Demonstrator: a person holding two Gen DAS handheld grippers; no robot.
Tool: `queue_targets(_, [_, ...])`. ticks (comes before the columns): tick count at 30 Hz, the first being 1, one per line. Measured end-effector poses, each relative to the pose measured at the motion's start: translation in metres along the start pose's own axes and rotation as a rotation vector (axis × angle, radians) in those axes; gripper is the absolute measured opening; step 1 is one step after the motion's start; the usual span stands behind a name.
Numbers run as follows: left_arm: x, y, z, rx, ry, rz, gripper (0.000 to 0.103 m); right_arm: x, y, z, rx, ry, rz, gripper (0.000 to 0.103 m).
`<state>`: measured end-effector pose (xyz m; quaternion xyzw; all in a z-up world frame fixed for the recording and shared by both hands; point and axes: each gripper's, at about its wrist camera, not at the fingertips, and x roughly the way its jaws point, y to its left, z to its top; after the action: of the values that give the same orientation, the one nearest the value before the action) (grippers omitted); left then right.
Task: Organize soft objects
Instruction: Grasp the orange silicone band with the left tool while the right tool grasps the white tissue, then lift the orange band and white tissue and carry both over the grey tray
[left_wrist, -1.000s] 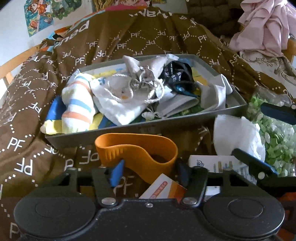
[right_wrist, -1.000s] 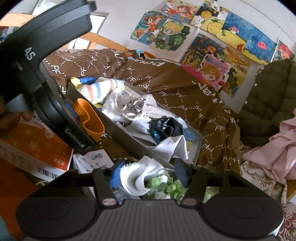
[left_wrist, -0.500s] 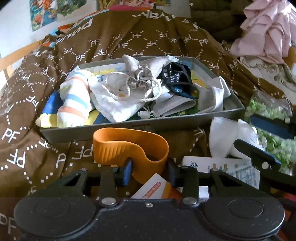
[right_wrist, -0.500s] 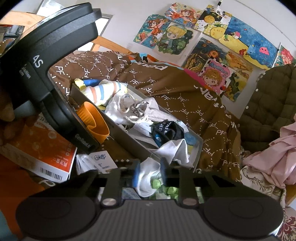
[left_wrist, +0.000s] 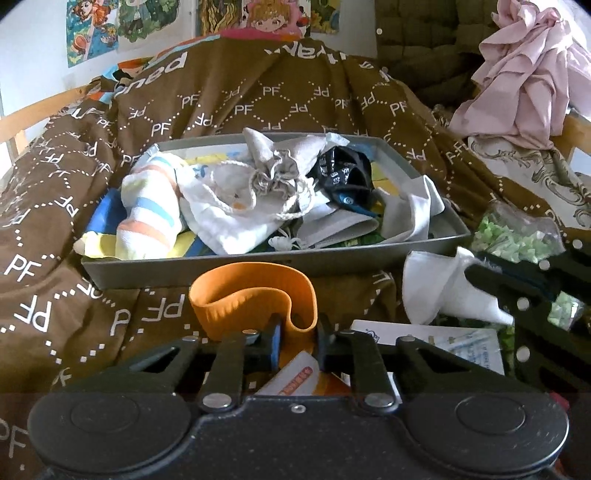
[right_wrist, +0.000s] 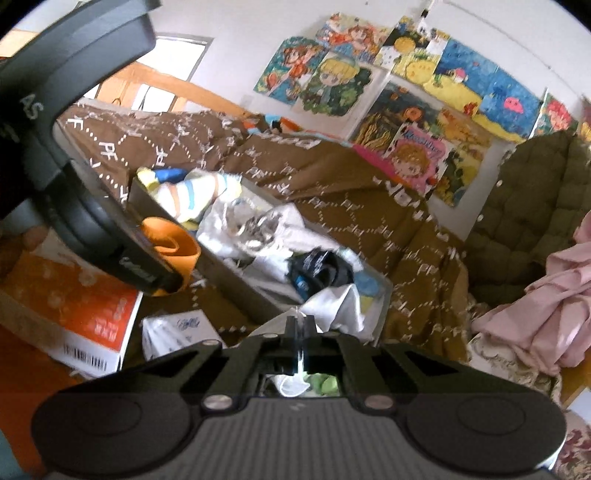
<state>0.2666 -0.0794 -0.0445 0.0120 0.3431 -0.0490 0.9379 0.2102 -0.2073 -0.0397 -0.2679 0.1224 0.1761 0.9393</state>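
My left gripper (left_wrist: 297, 334) closing on orange silicone band (left_wrist: 255, 291), band wall pinched between pads, just in front of grey tray (left_wrist: 436, 247). My right gripper (right_wrist: 300, 326) clamped tight on white cloth (left_wrist: 436, 288), right of tray. Tray on brown blanket (left_wrist: 258, 99) holds striped sock (left_wrist: 147, 214), white drawstring bag (left_wrist: 236, 214), black strap (left_wrist: 343, 177), more white fabric. Clear bag of green bits (left_wrist: 517, 236) beside cloth.
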Motion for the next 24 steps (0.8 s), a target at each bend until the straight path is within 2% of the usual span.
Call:
queue_targets(9, [-0.049, 0.001, 0.008, -0.022, -0.052, -0.035, 0.017, -0.027, -0.005, 0.021, -0.049, -0.127, -0.084, 0.002])
queue_targets(15, [-0.107, -0.017, 0.043, 0.131, -0.137, -0.083, 0.017, -0.042, -0.012, 0.034, -0.024, -0.196, -0.115, 0.002])
queue_targets(17, [-0.123, -0.02, 0.054, 0.154, -0.159, -0.096, 0.017, -0.048, -0.015, 0.038, -0.015, -0.22, -0.128, 0.002])
queue_targets(20, [-0.139, -0.029, 0.072, 0.208, -0.173, -0.09, 0.017, -0.056, -0.02, 0.043, -0.003, -0.258, -0.147, 0.002])
queue_targets(24, [-0.155, -0.042, 0.1, 0.332, -0.194, -0.058, 0.017, -0.056, -0.022, 0.044, 0.012, -0.286, -0.152, 0.002])
